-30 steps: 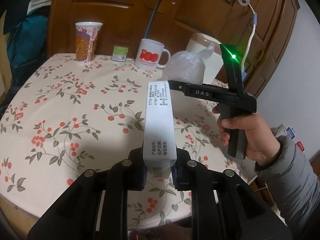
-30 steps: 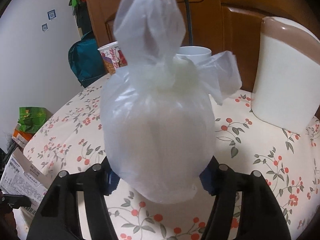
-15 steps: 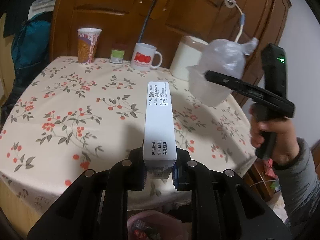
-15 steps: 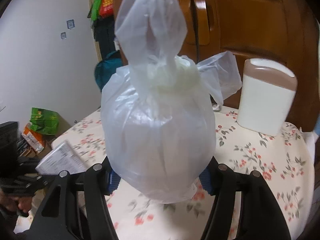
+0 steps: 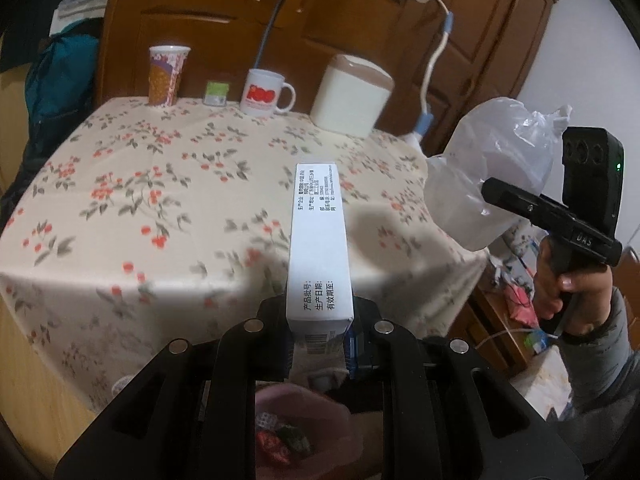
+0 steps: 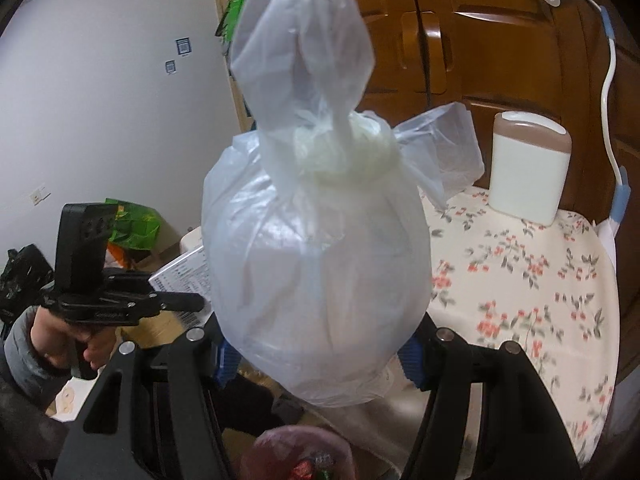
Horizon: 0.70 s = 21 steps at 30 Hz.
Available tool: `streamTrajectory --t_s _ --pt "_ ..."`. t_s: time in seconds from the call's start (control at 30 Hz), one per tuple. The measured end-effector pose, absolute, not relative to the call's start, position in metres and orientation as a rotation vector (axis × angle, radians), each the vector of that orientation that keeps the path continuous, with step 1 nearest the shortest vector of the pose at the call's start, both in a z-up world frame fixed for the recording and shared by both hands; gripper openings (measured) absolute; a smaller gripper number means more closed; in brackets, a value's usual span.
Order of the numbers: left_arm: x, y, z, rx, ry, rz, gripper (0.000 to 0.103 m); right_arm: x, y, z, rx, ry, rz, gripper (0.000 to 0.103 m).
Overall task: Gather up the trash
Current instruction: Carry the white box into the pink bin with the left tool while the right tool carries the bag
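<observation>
The floral-clothed tabletop (image 5: 168,184) spreads ahead of the left gripper (image 5: 319,336). Beyond its fingers, at the far edge, stand a cream canister (image 5: 350,96), a white mug (image 5: 265,93) and a paper cup (image 5: 166,75). The knotted plastic bag (image 6: 316,248) bulges between the right gripper's (image 6: 316,354) fingers, which are spread wide and pressed against its lower sides, holding it off the tabletop. The white carton (image 5: 319,240) juts forward from the left fingers, which are nearly closed and clamped on its near end.
</observation>
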State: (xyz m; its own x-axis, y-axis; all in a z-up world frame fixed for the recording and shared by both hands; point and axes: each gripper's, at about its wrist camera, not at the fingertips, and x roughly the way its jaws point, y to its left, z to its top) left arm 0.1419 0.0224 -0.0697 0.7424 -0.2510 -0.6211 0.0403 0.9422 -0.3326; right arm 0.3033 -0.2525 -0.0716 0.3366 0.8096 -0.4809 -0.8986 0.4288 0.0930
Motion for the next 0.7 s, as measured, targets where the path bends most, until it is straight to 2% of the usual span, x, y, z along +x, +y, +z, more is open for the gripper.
streamTrajectory --t_s 0.37,0.7 --pt "0.102 -0.001 -0.102 -0.328 0.808 -0.203 0.019 0.259 -0.273 -0.118 -0.228 0.614 1.142 0.062" --pt "0.092 -0.004 -0.159 -0.379 0.946 -0.206 0.019 0.244 -0.273 -0.172 -0.259 0.752 1.131 0.062"
